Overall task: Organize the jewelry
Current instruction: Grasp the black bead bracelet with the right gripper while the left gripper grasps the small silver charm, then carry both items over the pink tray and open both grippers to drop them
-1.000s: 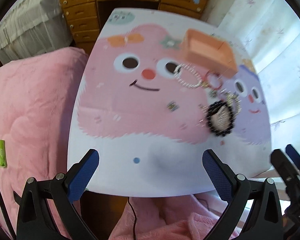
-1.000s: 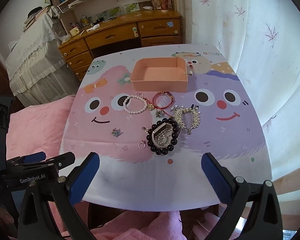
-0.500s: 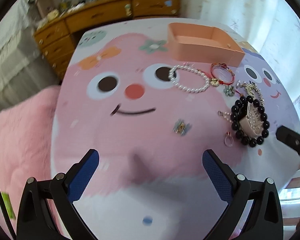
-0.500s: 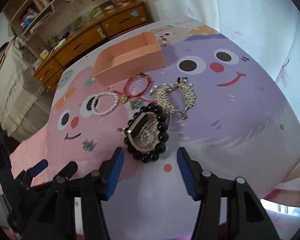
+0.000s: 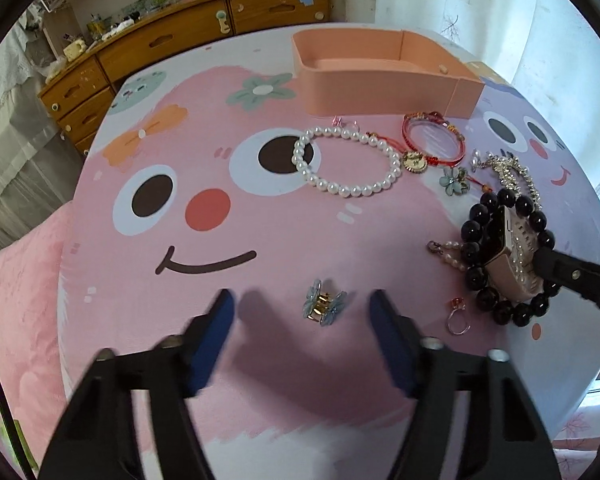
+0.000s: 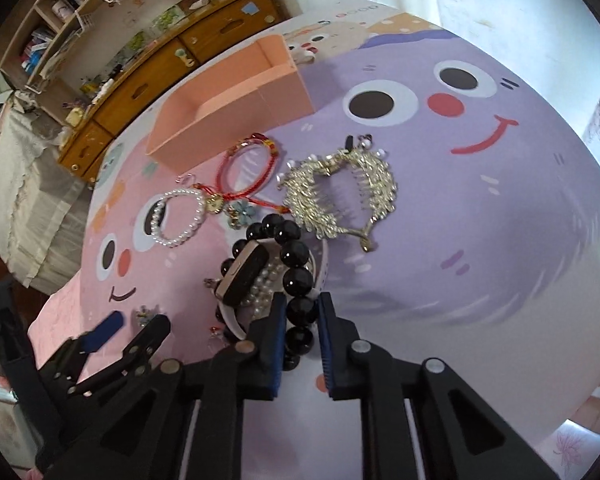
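Observation:
On the cartoon tablecloth (image 5: pixel 228 248) a small blue flower hair clip (image 5: pixel 324 307) lies just ahead of my left gripper (image 5: pixel 300 316). Its jaws are closing, and neither pad touches the clip. My right gripper (image 6: pixel 302 316) is closing too, with a bead of the black bead bracelet (image 6: pixel 296 252) filling the gap between its pads. A watch (image 6: pixel 244 272) and a pearl strand lie inside that bracelet. Further back are a pearl bracelet (image 5: pixel 340 133), a red cord bracelet (image 5: pixel 432 118) and a silver hair comb (image 6: pixel 304 196). An empty peach box (image 5: pixel 380 88) stands behind them.
A thin ring (image 5: pixel 458 322) lies by the black beads, and a blue flower charm (image 5: pixel 454 179) lies near the red cord. A pink blanket (image 5: pixel 20 300) borders the table's left edge. A wooden dresser (image 5: pixel 180 40) stands behind the table and a white curtain (image 6: pixel 520 8) hangs to the right.
Both grippers dropped close to the table and their jaws narrowed. The left now frames the blue clip, and the right has closed around a black bead.

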